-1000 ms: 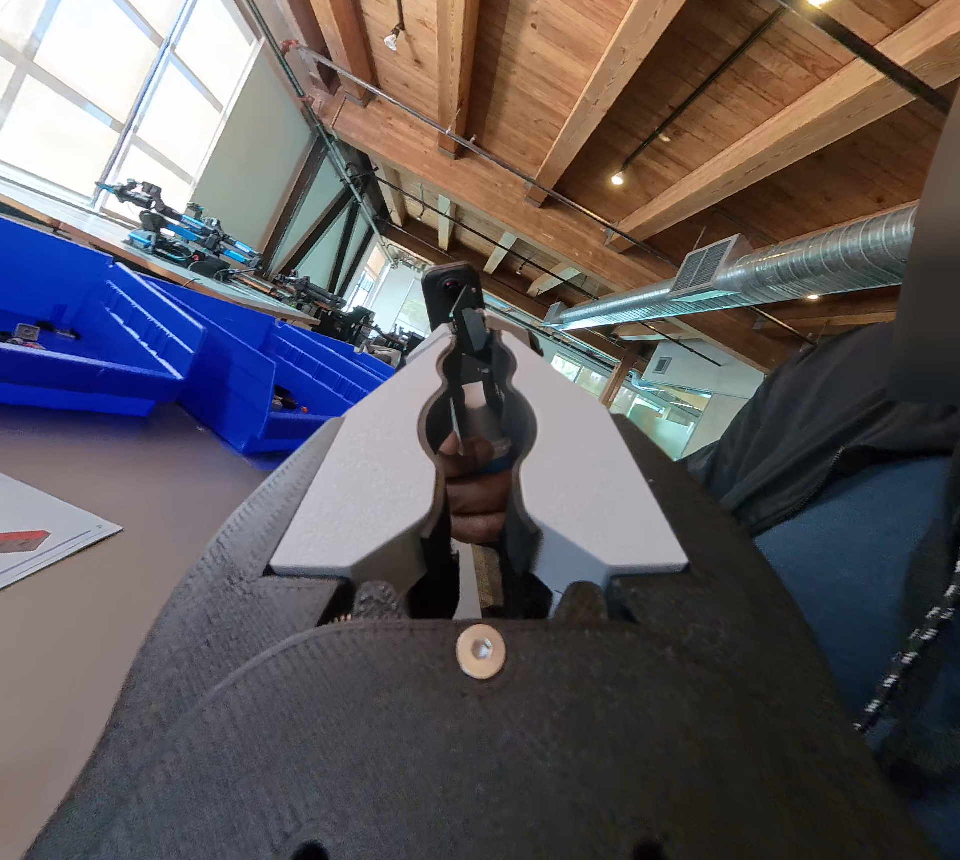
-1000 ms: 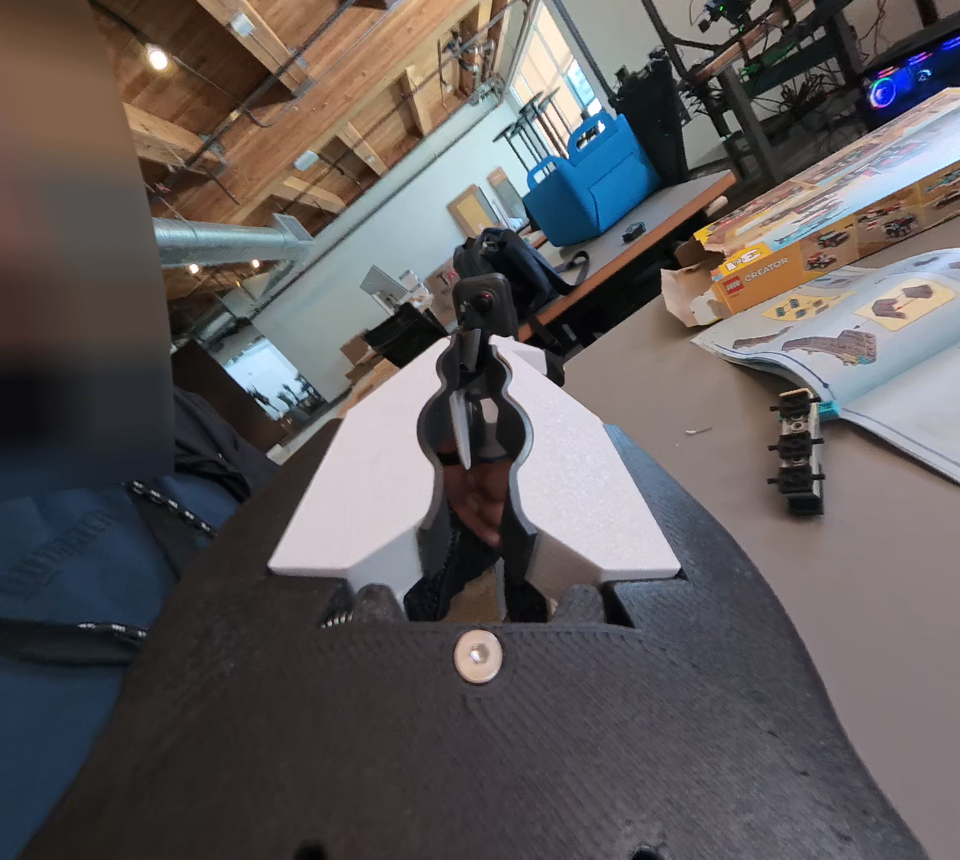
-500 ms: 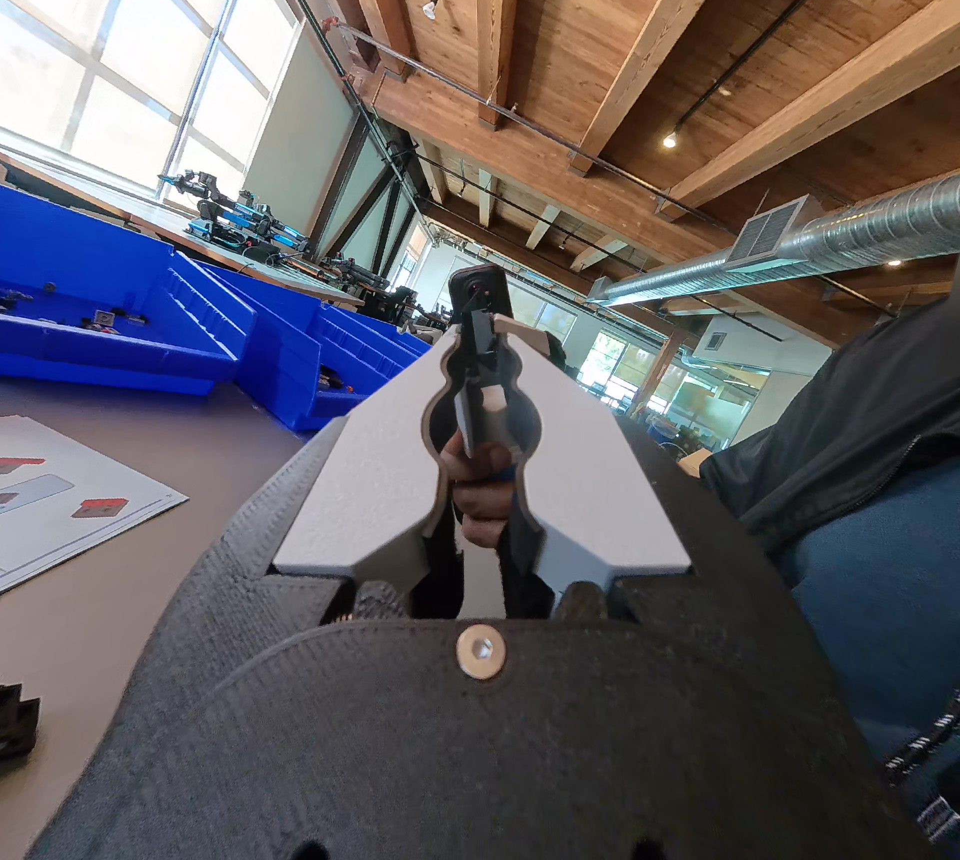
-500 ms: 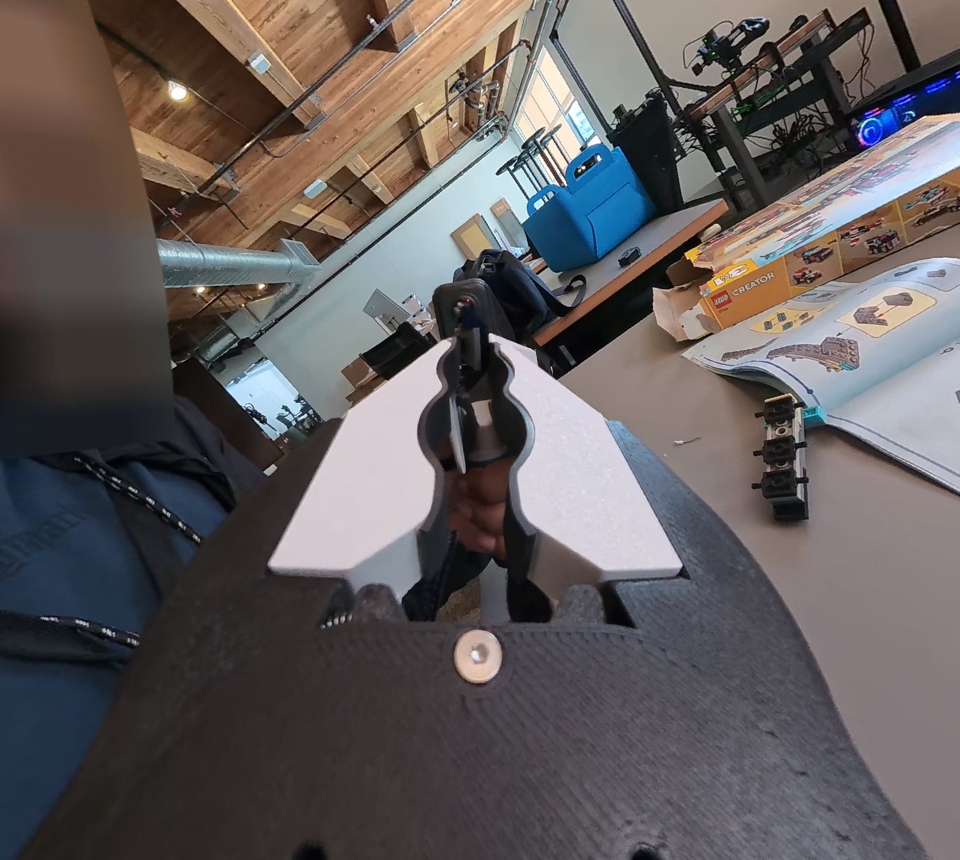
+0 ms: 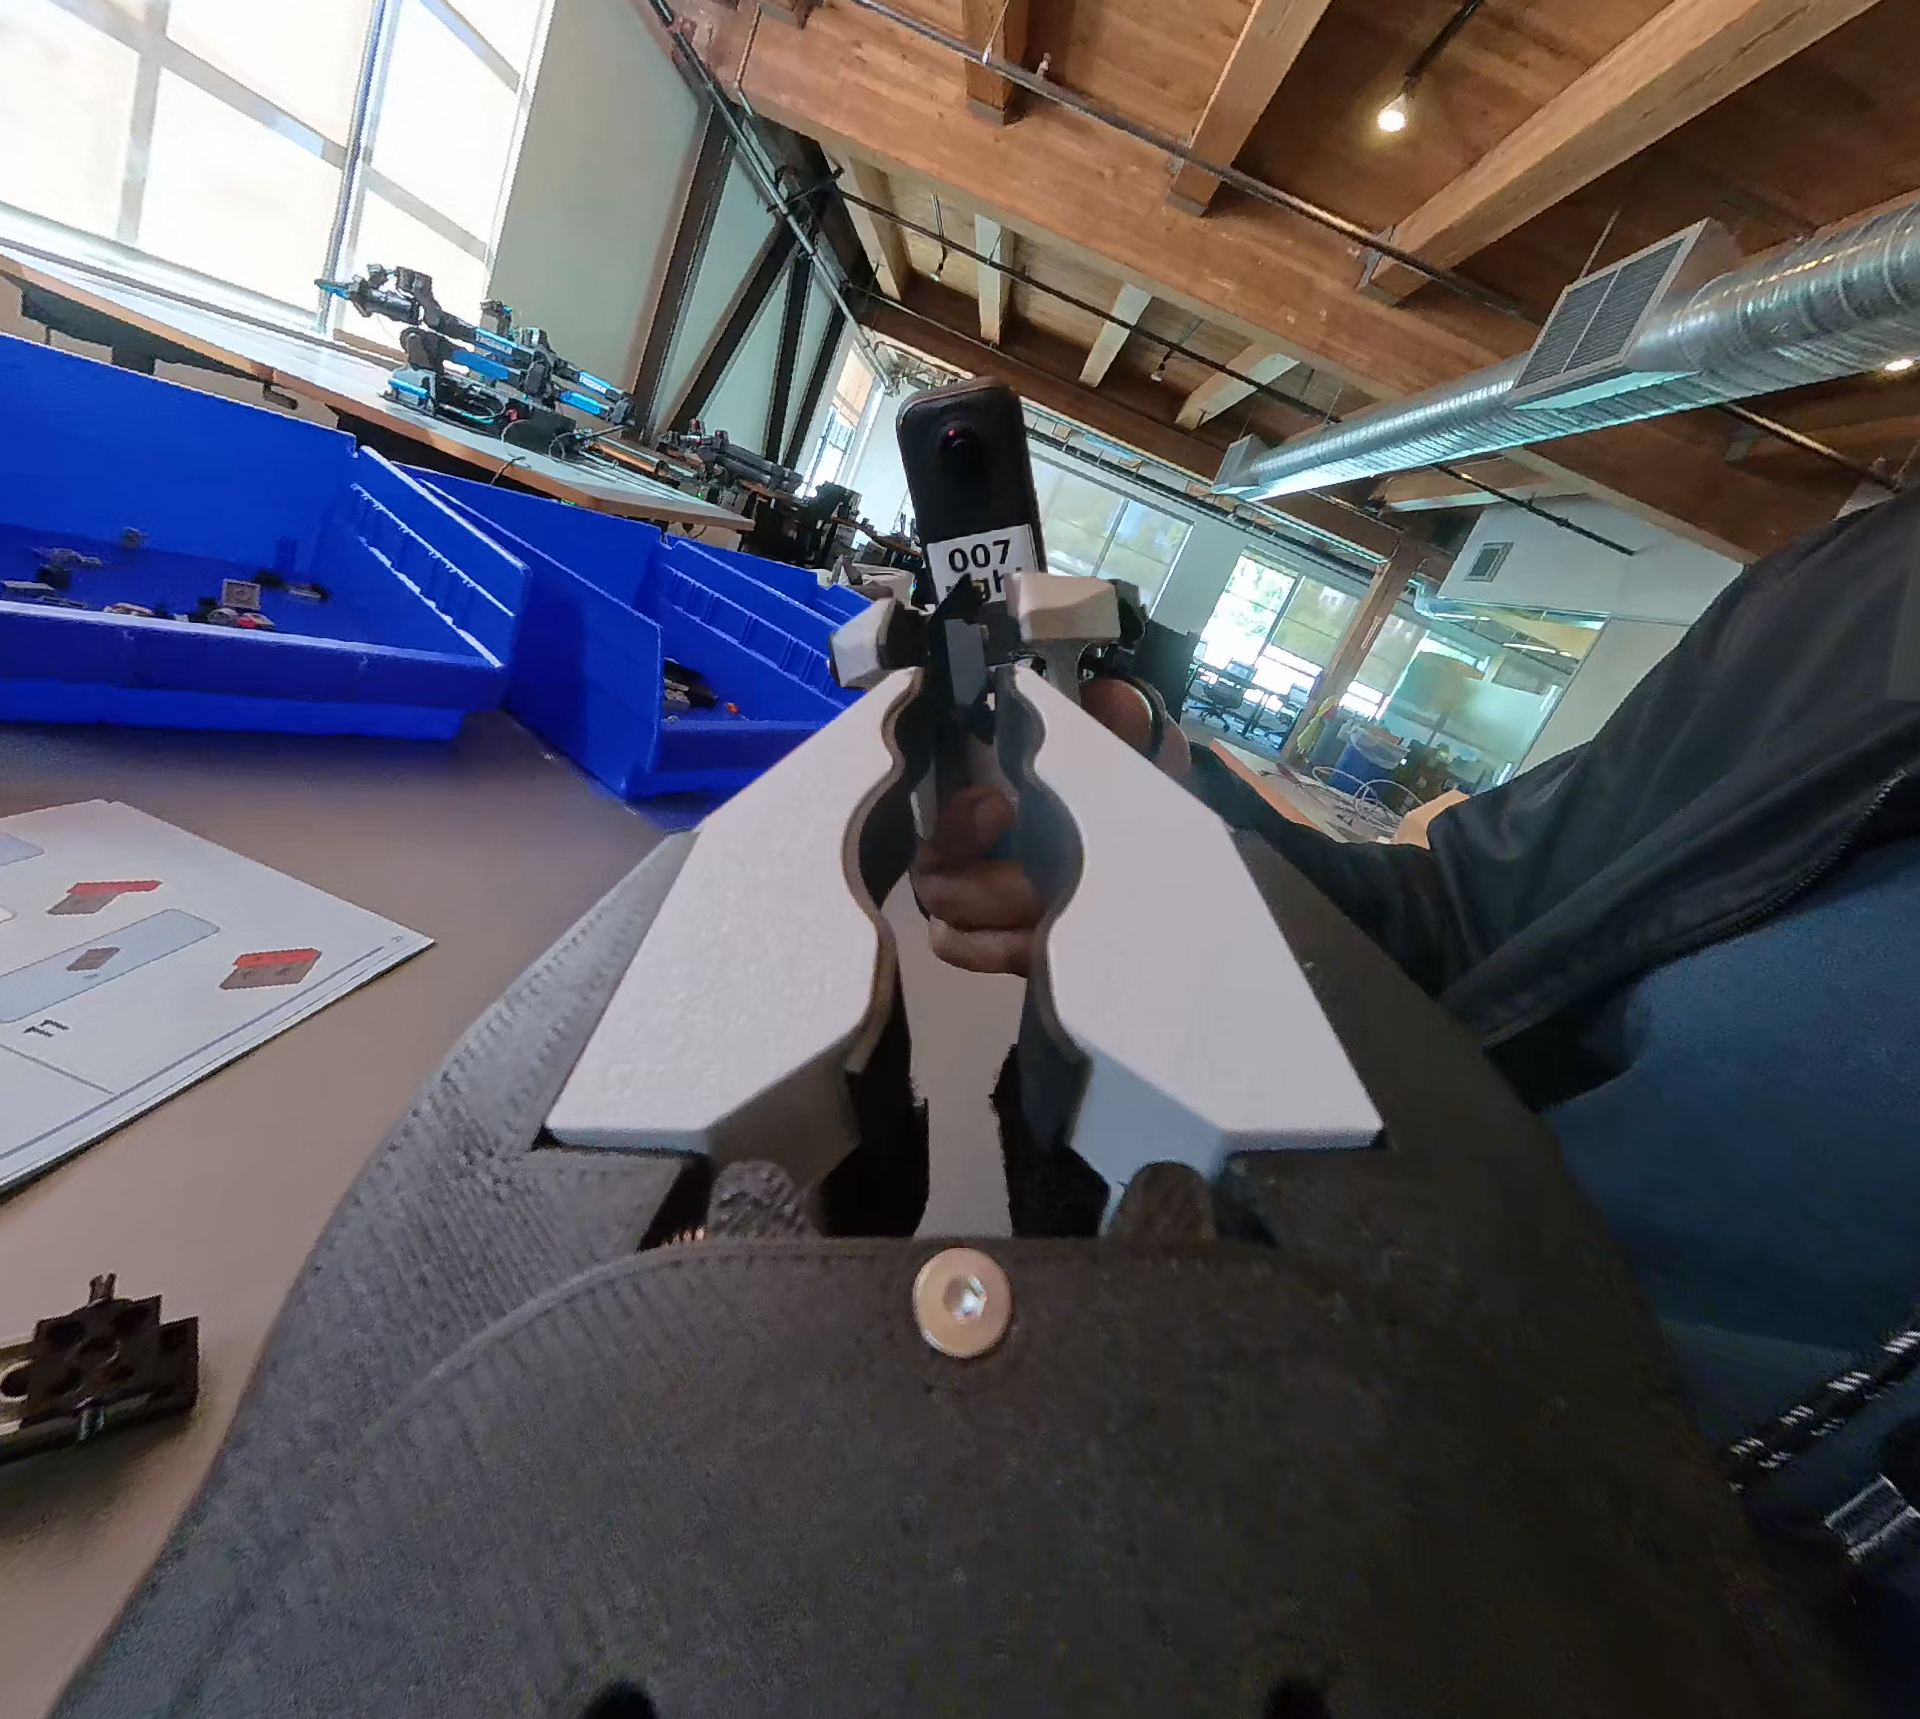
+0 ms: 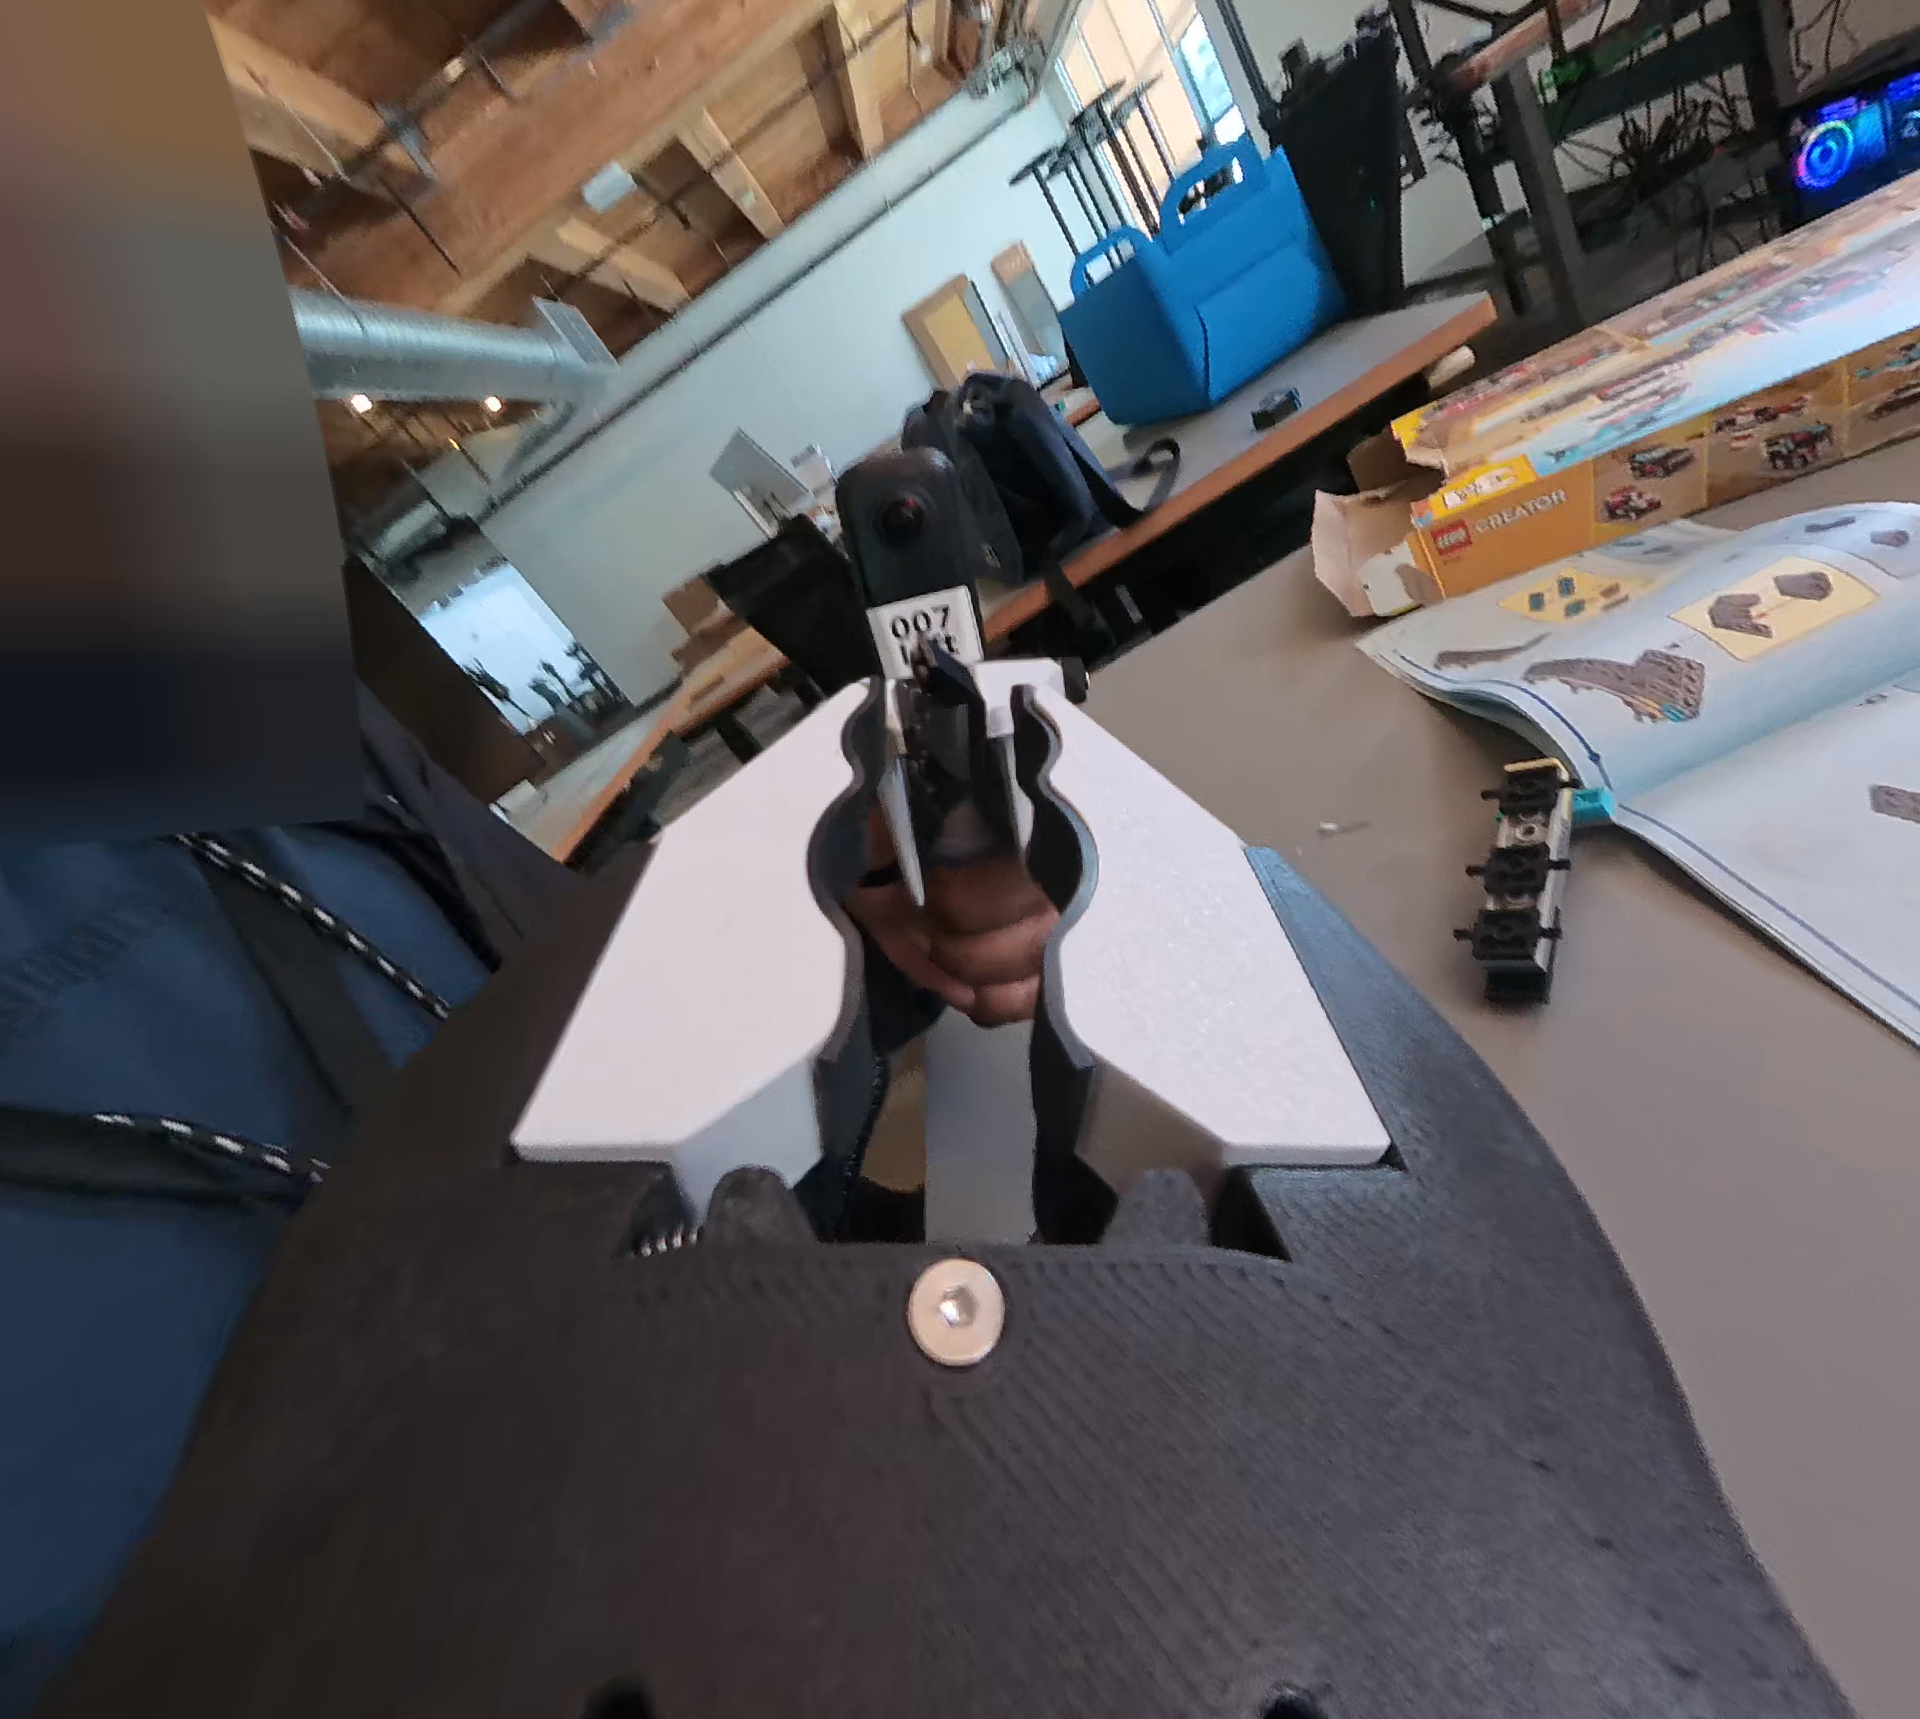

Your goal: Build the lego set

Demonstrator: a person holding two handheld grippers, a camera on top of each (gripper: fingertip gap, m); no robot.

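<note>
Above our grey table (image 6: 1299,838), both grippers, left (image 5: 961,687) and right (image 6: 945,703), clamp one black lego piece (image 5: 961,672) at 12 o'clock.

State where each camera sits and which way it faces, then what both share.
Left wrist view: on the left gripper, aimed up along its fingers at the right gripper; blue bins left, person's jacket right.
Right wrist view: on the right gripper, facing back at the left one; booklet and box right, jacket left.
Shared: the two facing grippers, the black lego assembly.
</note>
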